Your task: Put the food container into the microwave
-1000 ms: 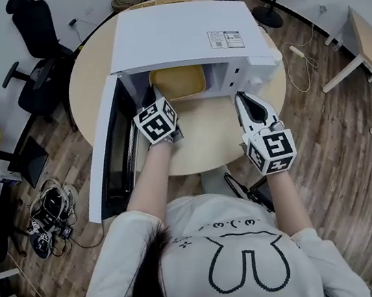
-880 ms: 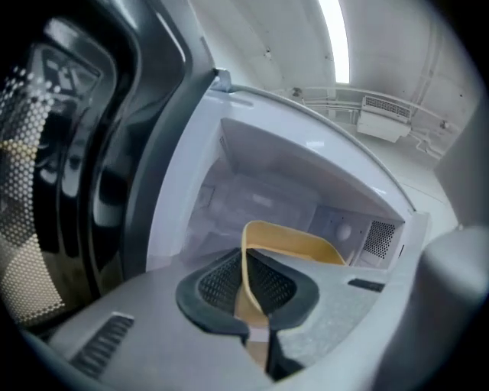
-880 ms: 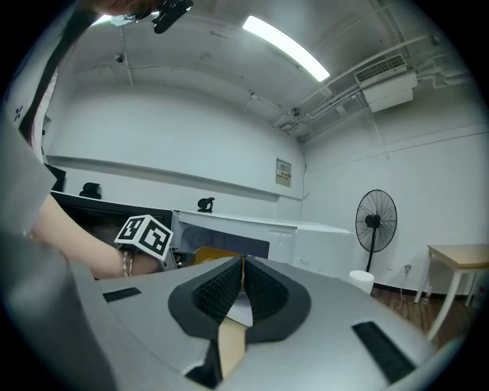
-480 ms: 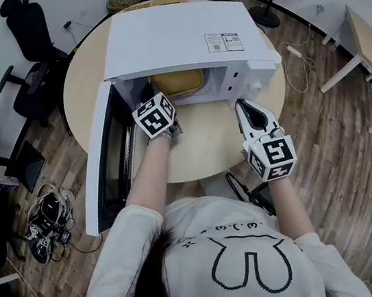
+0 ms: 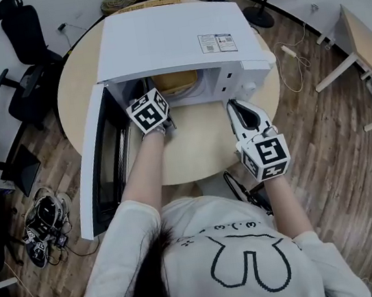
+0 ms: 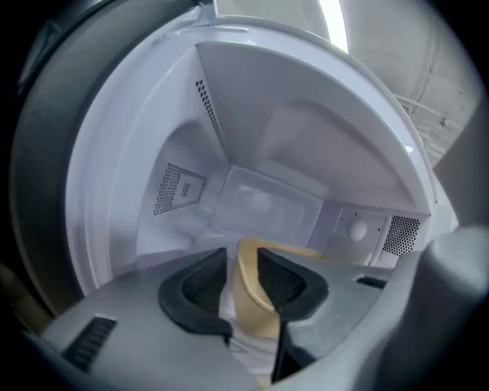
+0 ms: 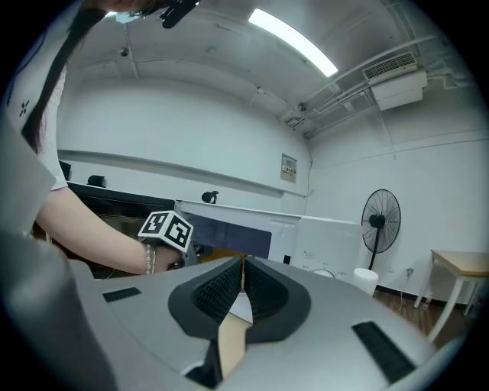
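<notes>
Your left hand-held gripper (image 6: 243, 267) reaches into the mouth of the white box-shaped microwave oven (image 5: 170, 39), which stands in the upper middle of the head view on the round light wooden counter (image 5: 199, 142). The microwave's door (image 5: 101, 160) hangs open toward the left of the frame. The yellow plastic food container (image 5: 176, 82) is inside the cavity, and only a part of it shows under the edge of the oven's top. In the left gripper view the container's yellow rim (image 6: 252, 305) stands between the two dark pads. These jaws have just been opening: the rim lies close against the pad on the right of the picture, and a gap shows between it and the pad on the left, so the grip on it is loosened. Behind the rim you see the white back wall of the cavity with its small vent holes. Your right hand-held gripper (image 5: 233, 105) is in front of the oven, right of the middle of the head view, over the counter and pointing toward the control side of the microwave. In the right gripper view its jaws (image 7: 243, 275) are pressed together with nothing between them. In that same view, your left arm stretches toward the open oven at the left of the frame.
</notes>
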`<action>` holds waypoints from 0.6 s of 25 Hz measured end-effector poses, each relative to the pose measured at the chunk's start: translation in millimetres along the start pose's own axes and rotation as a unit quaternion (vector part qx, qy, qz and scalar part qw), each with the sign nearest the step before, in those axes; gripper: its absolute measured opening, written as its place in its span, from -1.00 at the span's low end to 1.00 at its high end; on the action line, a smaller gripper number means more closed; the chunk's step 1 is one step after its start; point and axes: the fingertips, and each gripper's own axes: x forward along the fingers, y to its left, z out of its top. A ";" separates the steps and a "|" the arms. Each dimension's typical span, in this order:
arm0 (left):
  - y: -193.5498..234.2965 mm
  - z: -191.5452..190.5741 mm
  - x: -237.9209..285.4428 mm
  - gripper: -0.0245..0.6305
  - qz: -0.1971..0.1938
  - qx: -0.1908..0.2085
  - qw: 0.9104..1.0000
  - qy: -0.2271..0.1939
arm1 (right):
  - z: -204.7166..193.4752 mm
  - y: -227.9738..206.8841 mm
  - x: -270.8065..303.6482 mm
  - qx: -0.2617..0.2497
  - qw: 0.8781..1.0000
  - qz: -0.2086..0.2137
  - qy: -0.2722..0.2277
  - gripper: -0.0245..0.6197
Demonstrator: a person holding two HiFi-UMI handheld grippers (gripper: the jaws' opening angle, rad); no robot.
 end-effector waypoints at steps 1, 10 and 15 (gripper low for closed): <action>-0.8 0.0 1.5 -0.47 -0.003 -0.001 1.000 0.002 | 0.5 0.5 0.6 -0.001 1.000 0.002 -0.001 -0.82; -4.4 8.2 -14.2 -0.41 -0.011 0.012 1.000 -0.003 | 12.3 11.6 -1.3 -0.004 1.000 0.009 -0.011 -0.82; -11.6 14.6 -29.4 -0.41 -0.021 0.027 0.999 -0.007 | 21.5 19.8 -5.8 -0.011 1.000 0.018 -0.014 -0.82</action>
